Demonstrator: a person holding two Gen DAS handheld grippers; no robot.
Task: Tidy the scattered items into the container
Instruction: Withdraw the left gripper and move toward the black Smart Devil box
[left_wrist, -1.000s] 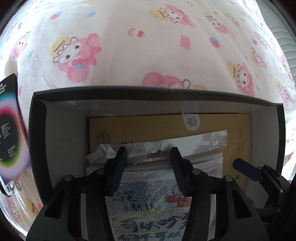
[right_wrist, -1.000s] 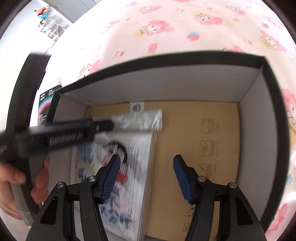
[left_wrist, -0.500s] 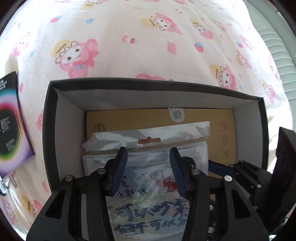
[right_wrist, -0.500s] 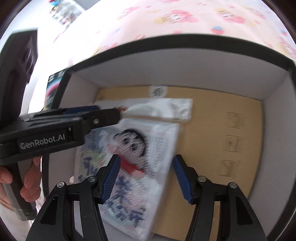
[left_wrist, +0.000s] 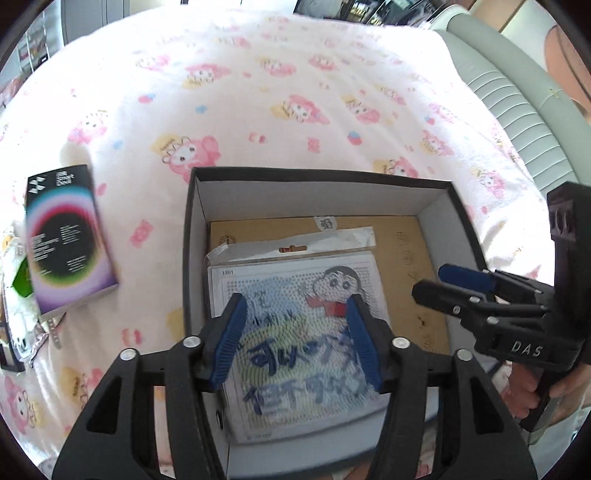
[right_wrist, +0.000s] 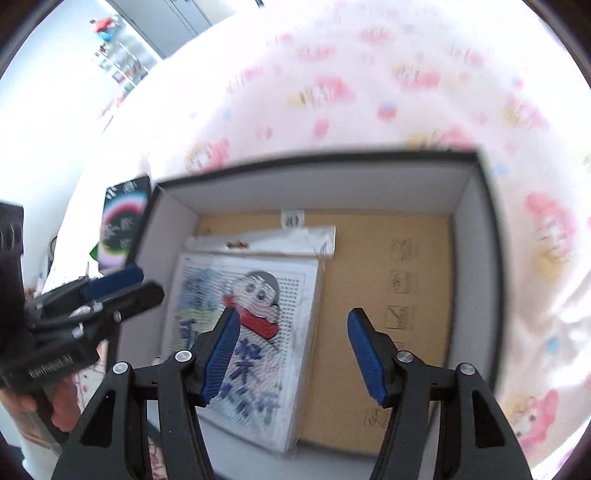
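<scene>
Two views. Left wrist: left gripper (left_wrist: 293, 338) fingers spread, empty, above the plastic-wrapped cartoon bead-board kit (left_wrist: 295, 332) lying in the black cardboard box (left_wrist: 192, 236); kit's near edge hidden. Right gripper (left_wrist: 448, 282) reads "DAS". Right wrist: right gripper (right_wrist: 293, 354) wide apart, empty; view blurred, kit lettering unreadable.

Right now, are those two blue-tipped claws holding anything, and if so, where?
Nothing. The left gripper and right gripper both hang open above the cartoon packet, which lies loose in the black box.
</scene>
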